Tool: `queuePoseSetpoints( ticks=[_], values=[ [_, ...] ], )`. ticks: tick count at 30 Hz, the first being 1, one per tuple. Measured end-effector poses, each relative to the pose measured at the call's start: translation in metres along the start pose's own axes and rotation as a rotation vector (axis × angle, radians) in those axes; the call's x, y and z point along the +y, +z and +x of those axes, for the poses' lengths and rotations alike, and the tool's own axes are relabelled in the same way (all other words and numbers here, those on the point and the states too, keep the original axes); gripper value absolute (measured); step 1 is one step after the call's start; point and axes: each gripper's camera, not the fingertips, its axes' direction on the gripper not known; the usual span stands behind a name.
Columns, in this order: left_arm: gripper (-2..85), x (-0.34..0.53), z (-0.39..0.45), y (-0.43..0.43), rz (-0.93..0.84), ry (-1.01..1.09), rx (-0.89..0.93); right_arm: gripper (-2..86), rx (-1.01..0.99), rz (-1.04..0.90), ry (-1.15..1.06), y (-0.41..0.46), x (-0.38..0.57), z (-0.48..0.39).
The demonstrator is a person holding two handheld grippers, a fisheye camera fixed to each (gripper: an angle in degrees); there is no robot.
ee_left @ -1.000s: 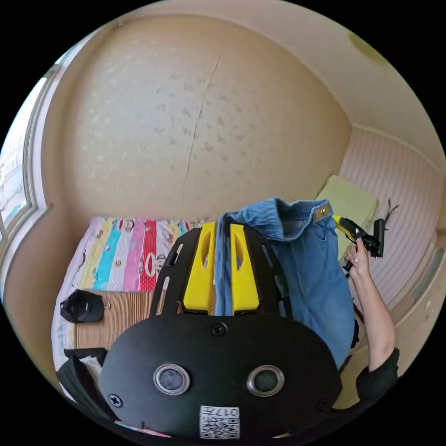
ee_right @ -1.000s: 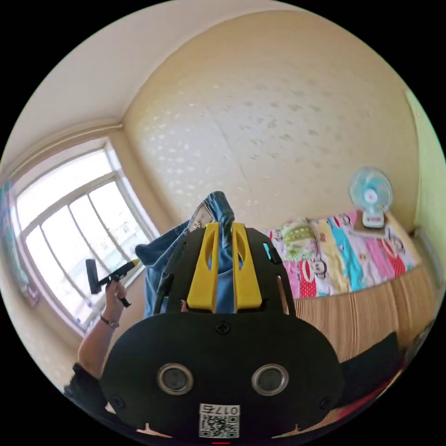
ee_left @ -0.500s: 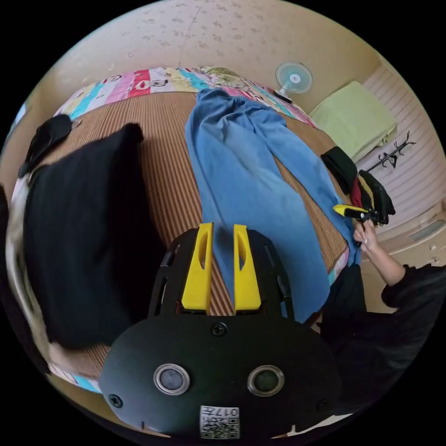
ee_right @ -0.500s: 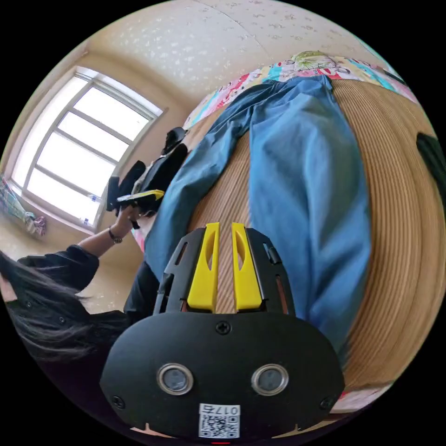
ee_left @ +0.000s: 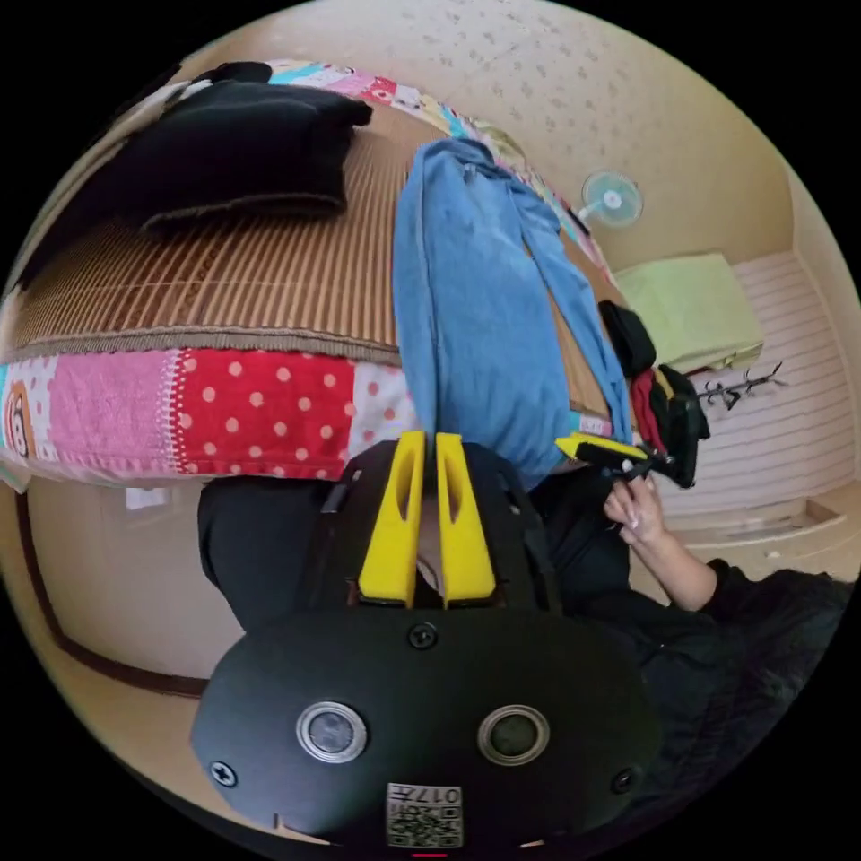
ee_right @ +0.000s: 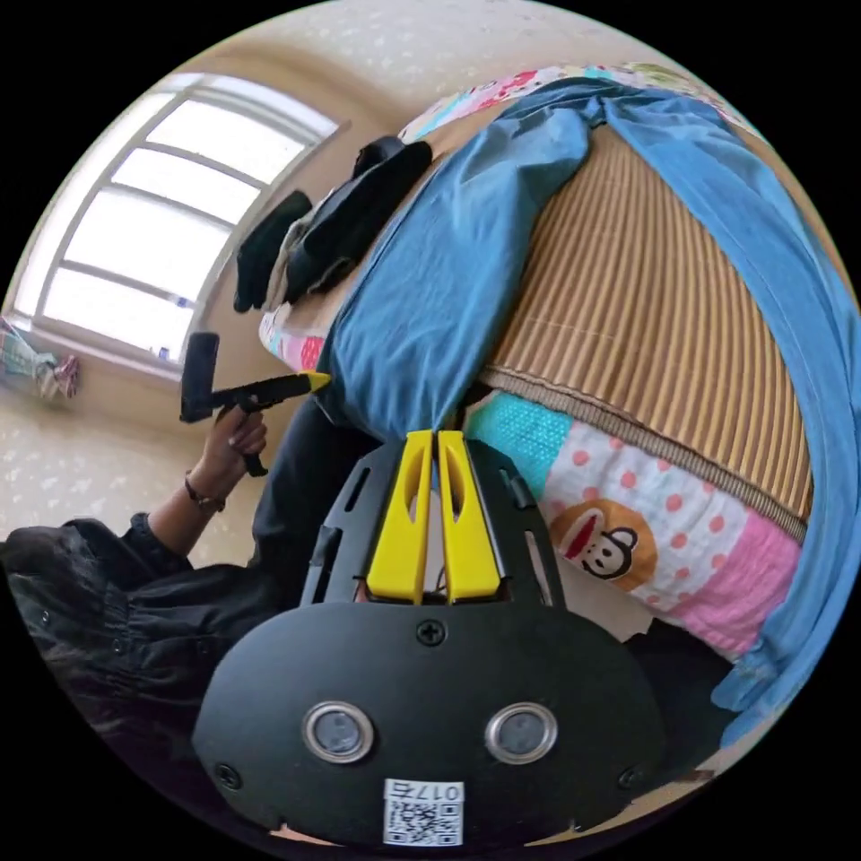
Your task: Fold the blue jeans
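Note:
The blue jeans (ee_left: 466,296) lie lengthwise on the striped mat (ee_left: 269,278) of a bed, with their near end hanging over the bed's edge. My left gripper (ee_left: 429,437) is shut on one corner of that end, below the edge. In the right gripper view the jeans (ee_right: 430,278) taper into my right gripper (ee_right: 437,434), which is shut on the cloth. A hand holds the right gripper (ee_left: 567,443) at the other corner in the left gripper view. The left gripper (ee_right: 314,380) touches the jeans' side. One part of the jeans runs along the mat (ee_right: 646,296) and drops off at the lower right.
Black garments (ee_left: 242,143) are piled on the bed beside the jeans. A colourful patterned sheet (ee_left: 224,413) covers the bed's side. More dark clothes (ee_left: 664,395), a small fan (ee_left: 610,197) and a green cushion (ee_left: 691,305) lie beyond. A window (ee_right: 152,233) is on the left.
A second ago both grippers held the jeans up in the air. They swung them down flat onto the mat, then dropped below the bed's edge, drawing the near end over it.

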Motion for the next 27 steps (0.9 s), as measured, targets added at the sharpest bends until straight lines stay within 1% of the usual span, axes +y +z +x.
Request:
queuePoseSetpoints(
  ticks=[1, 2, 3, 4, 5, 6, 7, 8, 9, 10, 11, 12, 13, 14, 16, 17, 18, 19, 20, 21, 22, 23, 24, 26, 27],
  values=[
    [0.5, 0.0, 0.004, -0.01, -0.013, 0.055, 0.118, 1.7, -0.089, 0.035, -0.037, -0.018, 0.005, -0.01],
    [0.1, 0.001, 0.006, -0.017, -0.008, 0.085, 0.194, 1.6, -0.144, 0.068, -0.053, -0.03, 0.01, -0.015],
    [-0.2, 0.007, 0.006, -0.033, 0.008, 0.124, 0.315, 1.3, -0.243, 0.136, -0.076, -0.054, 0.023, -0.022],
    [-0.3, 0.014, 0.0, -0.047, 0.001, 0.106, 0.356, 1.2, -0.302, 0.187, -0.087, -0.074, 0.038, -0.025],
    [-0.3, 0.019, -0.004, -0.051, -0.019, 0.079, 0.347, 1.2, -0.315, 0.202, -0.089, -0.081, 0.046, -0.026],
    [-0.3, 0.029, -0.014, -0.056, -0.062, 0.015, 0.285, 1.2, -0.31, 0.195, -0.081, -0.088, 0.06, -0.023],
    [-0.1, 0.04, -0.021, -0.059, -0.061, -0.025, 0.235, 1.2, -0.27, 0.122, -0.058, -0.085, 0.071, -0.018],
    [0.1, 0.047, -0.024, -0.06, -0.057, -0.043, 0.223, 1.2, -0.24, 0.066, -0.046, -0.08, 0.076, -0.015],
    [0.6, 0.059, -0.031, -0.06, -0.059, -0.095, 0.202, 1.4, -0.163, -0.045, -0.021, -0.07, 0.087, -0.008],
    [1.6, 0.071, -0.035, -0.063, -0.061, -0.152, 0.165, 1.6, -0.089, -0.103, -0.011, -0.068, 0.102, -0.002],
    [2.1, 0.078, -0.035, -0.066, -0.054, -0.172, 0.144, 1.8, -0.057, -0.099, -0.007, -0.072, 0.11, 0.0],
    [2.8, 0.091, -0.034, -0.076, -0.024, -0.193, 0.105, 2.3, 0.006, -0.037, 0.016, -0.089, 0.127, 0.005],
    [3.2, 0.104, -0.03, -0.088, 0.011, -0.202, 0.071, 3.3, 0.073, 0.054, 0.075, -0.113, 0.143, 0.013],
    [3.3, 0.11, -0.028, -0.093, 0.026, -0.208, 0.057, 3.9, 0.107, 0.105, 0.11, -0.127, 0.151, 0.017],
    [3.5, 0.131, -0.021, -0.112, 0.073, -0.231, 0.042, 7.8, 0.25, 0.315, 0.25, -0.181, 0.183, 0.033],
    [3.5, 0.136, -0.019, -0.115, 0.084, -0.235, 0.045, 8.9, 0.291, 0.356, 0.278, -0.191, 0.19, 0.036],
    [3.5, 0.142, -0.016, -0.122, 0.105, -0.239, 0.054, 10.5, 0.372, 0.401, 0.331, -0.205, 0.199, 0.044],
    [3.4, 0.146, -0.011, -0.127, 0.12, -0.235, 0.063, 11.6, 0.442, 0.376, 0.369, -0.208, 0.202, 0.054],
    [3.4, 0.147, -0.009, -0.129, 0.125, -0.23, 0.065, 11.5, 0.472, 0.335, 0.384, -0.206, 0.201, 0.061],
    [3.3, 0.146, -0.004, -0.132, 0.13, -0.216, 0.067, 11.2, 0.499, 0.205, 0.427, -0.196, 0.196, 0.078],
    [3.1, 0.144, 0.003, -0.134, 0.119, -0.194, 0.072, 9.5, 0.498, 0.067, 0.472, -0.183, 0.195, 0.096],
    [3.1, 0.143, 0.006, -0.134, 0.11, -0.184, 0.076, 8.7, 0.492, 0.022, 0.48, -0.178, 0.197, 0.102],
    [3.0, 0.142, 0.012, -0.135, 0.099, -0.174, 0.082, 6.0, 0.477, -0.006, 0.495, -0.175, 0.205, 0.11],
    [2.6, 0.144, 0.021, -0.14, 0.105, -0.157, 0.094, 3.9, 0.351, 0.114, 0.455, -0.195, 0.226, 0.105],
    [2.3, 0.146, 0.027, -0.145, 0.108, -0.136, 0.112, 3.3, 0.146, 0.249, 0.395, -0.219, 0.244, 0.1]
  ],
)
